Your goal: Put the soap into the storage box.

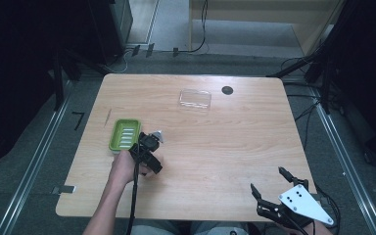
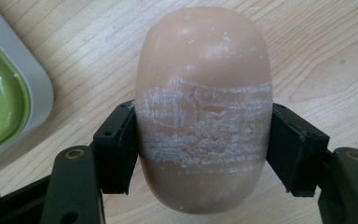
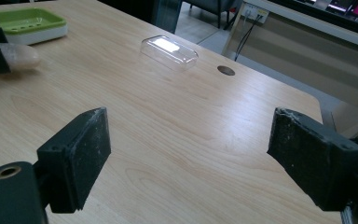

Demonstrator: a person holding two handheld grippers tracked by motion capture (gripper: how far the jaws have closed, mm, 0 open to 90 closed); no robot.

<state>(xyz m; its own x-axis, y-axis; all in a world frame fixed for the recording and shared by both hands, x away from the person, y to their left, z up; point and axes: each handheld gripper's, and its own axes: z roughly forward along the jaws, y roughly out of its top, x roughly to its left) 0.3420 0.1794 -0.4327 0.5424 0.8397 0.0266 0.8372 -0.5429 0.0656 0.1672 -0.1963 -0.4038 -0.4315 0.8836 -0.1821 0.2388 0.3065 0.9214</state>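
A beige oval bar of soap (image 2: 203,107), scuffed white across its middle, sits between the two jaws of my left gripper (image 2: 203,149), which is shut on its sides. The soap (image 3: 21,55) is low over the wooden table, just right of a green soap dish (image 1: 125,134) with a grey rim (image 2: 37,93). In the high view the left gripper (image 1: 148,155) stands beside the dish, held by a hand. My right gripper (image 1: 268,178) is at the front right corner, its jaws wide open (image 3: 191,140) with nothing between them.
A clear plastic lid (image 1: 195,99) lies at the back middle of the table, also in the right gripper view (image 3: 169,51). A dark round hole (image 1: 227,90) is just right of it. Bare wood (image 1: 215,147) stretches between the two grippers.
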